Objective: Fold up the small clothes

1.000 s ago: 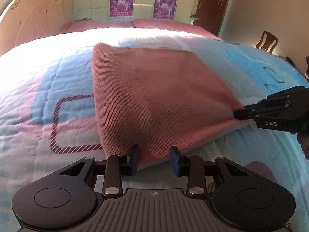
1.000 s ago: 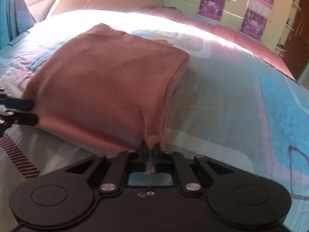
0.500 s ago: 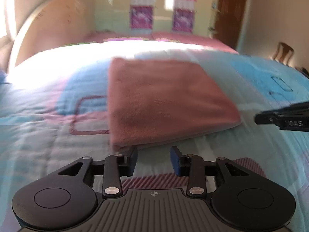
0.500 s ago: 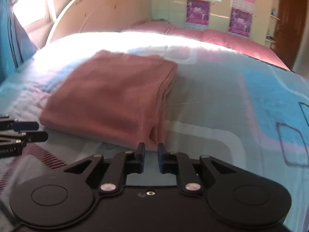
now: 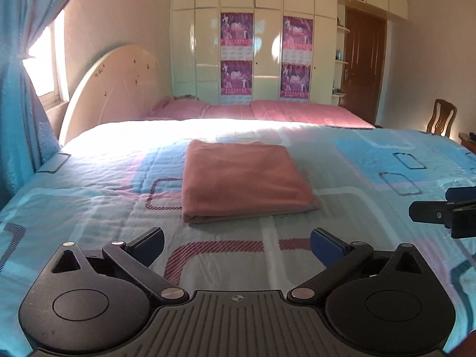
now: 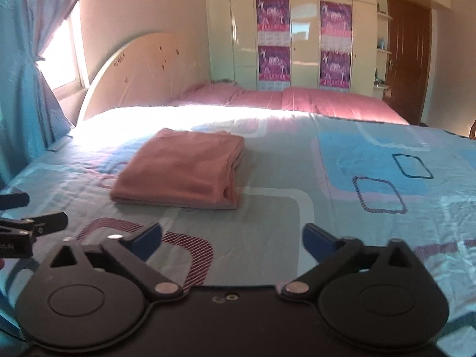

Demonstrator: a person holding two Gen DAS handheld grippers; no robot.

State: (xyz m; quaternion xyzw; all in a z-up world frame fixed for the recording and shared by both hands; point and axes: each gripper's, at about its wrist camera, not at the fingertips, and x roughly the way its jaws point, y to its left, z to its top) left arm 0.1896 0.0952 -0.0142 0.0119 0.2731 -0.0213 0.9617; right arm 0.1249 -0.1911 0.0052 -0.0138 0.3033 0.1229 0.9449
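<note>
A pink knitted garment (image 5: 244, 180) lies folded into a flat rectangle on the bed; it also shows in the right wrist view (image 6: 184, 172). My left gripper (image 5: 237, 242) is wide open and empty, pulled back from the garment's near edge. My right gripper (image 6: 232, 236) is wide open and empty, back from the garment's near right corner. Each gripper shows at the edge of the other's view: the right one (image 5: 443, 208), the left one (image 6: 29, 223).
The bed has a blue, grey and pink patterned cover (image 5: 372, 196) and pink pillows (image 5: 267, 110) at the far side. A headboard (image 5: 116, 86) and curtained window (image 5: 29, 68) are left, wardrobe doors (image 5: 267, 47) behind, a wooden chair (image 5: 441, 119) right.
The right gripper let go of the garment's corner and opened wide. The left gripper opened wider. Both drew back and up from the folded garment, which now lies alone.
</note>
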